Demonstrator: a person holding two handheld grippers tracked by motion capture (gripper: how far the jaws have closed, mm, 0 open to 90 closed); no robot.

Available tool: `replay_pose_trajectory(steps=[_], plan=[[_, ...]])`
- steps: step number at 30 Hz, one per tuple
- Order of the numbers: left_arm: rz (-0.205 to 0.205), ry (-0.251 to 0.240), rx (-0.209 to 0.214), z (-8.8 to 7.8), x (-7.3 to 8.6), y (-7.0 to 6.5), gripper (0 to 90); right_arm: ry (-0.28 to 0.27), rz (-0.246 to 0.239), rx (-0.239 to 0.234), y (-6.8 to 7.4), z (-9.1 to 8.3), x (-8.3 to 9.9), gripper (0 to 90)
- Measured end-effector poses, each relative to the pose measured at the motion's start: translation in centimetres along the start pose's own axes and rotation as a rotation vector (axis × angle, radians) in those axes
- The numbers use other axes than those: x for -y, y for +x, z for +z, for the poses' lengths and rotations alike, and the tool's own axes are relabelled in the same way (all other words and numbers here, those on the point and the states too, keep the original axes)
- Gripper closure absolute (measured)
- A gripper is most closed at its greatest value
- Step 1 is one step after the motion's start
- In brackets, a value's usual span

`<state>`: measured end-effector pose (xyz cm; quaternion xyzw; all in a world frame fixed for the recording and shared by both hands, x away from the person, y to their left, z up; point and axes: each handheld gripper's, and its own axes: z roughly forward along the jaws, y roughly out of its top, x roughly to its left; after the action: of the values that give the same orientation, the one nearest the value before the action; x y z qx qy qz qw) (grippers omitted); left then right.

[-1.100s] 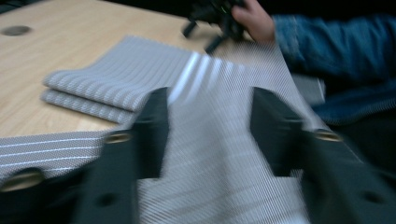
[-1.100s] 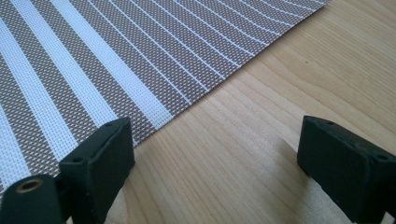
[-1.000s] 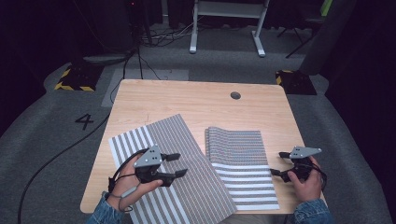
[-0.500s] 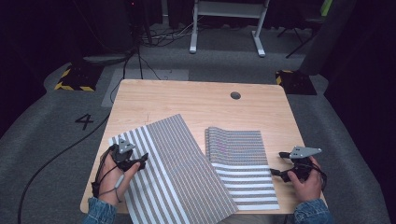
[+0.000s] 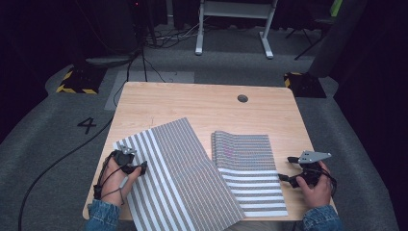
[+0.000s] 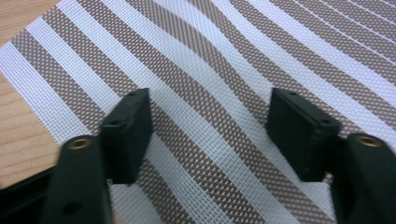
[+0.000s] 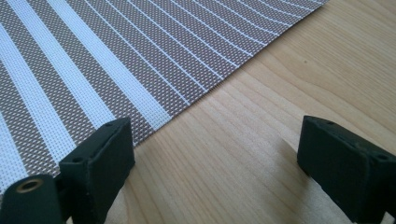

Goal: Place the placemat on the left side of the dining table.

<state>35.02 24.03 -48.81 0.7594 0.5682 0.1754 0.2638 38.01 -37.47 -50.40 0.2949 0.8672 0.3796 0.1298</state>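
Observation:
Two mesh placemats with brown and white stripes lie on a wooden table [image 5: 192, 101]. The larger left mat [image 5: 187, 173] lies at an angle, and its right edge overlaps the right mat [image 5: 248, 163]. My left gripper [image 5: 137, 168] hovers open over the left mat's near-left part; in the left gripper view the gripper [image 6: 212, 107] has only the mat [image 6: 210, 56] between its jaws. My right gripper [image 5: 286, 168] stands open at the right mat's right edge. In the right gripper view the gripper [image 7: 215, 135] straddles that edge, one jaw over the mat [image 7: 93, 56] and the other over bare wood [image 7: 280, 93].
A round cable hole [image 5: 242, 98] sits near the table's far right. The far half of the table is bare wood. The left mat's near corner hangs over the table's front edge. Grey carpet, cables and a white frame [image 5: 231, 19] lie beyond the table.
My left gripper has moved left across the left mat, from its middle toward its left edge. The right gripper and both mats have stayed where they were.

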Motion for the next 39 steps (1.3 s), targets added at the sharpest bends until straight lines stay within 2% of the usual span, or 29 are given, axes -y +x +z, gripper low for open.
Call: replay_pose_trajectory(steps=[4, 8, 10, 14, 19, 21, 25, 32, 39], plan=[[0.034, 0.008, 0.013, -0.1, -0.3, -0.7, 54.7, 0.0, 0.0, 0.0, 0.0, 0.0, 0.0, 11.1], [0.09, -0.019, 0.037, 0.0, -0.2, -1.1, 72.0, 0.0, 0.0, 0.0, 0.0, 0.0, 0.0, 11.1], [0.118, -0.029, 0.036, 0.1, -0.1, -1.4, 80.4, 0.0, 0.0, 0.0, 0.0, 0.0, 0.0, 11.1], [0.155, -0.066, 0.037, -0.3, -0.2, -1.7, 83.8, 0.0, 0.0, 0.0, 0.0, 0.0, 0.0, 11.1], [0.185, -0.144, 0.078, -1.9, -1.2, -2.0, 85.5, 0.0, 0.0, 0.0, 0.0, 0.0, 0.0, 11.1], [0.194, -0.162, 0.078, -2.4, -1.7, -2.0, 85.6, 0.0, 0.0, 0.0, 0.0, 0.0, 0.0, 11.1], [0.227, -0.199, 0.064, -3.6, -3.3, -1.8, 85.6, 0.0, 0.0, 0.0, 0.0, 0.0, 0.0, 11.1], [0.295, -0.264, 0.004, -4.9, -6.7, -1.1, 85.4, 0.0, 0.0, 0.001, 0.0, 0.0, 0.0, 11.1], [0.34, -0.297, -0.025, -4.8, -9.5, -0.4, 84.8, -0.001, -0.001, 0.002, 0.0, 0.0, 0.0, 11.1]])
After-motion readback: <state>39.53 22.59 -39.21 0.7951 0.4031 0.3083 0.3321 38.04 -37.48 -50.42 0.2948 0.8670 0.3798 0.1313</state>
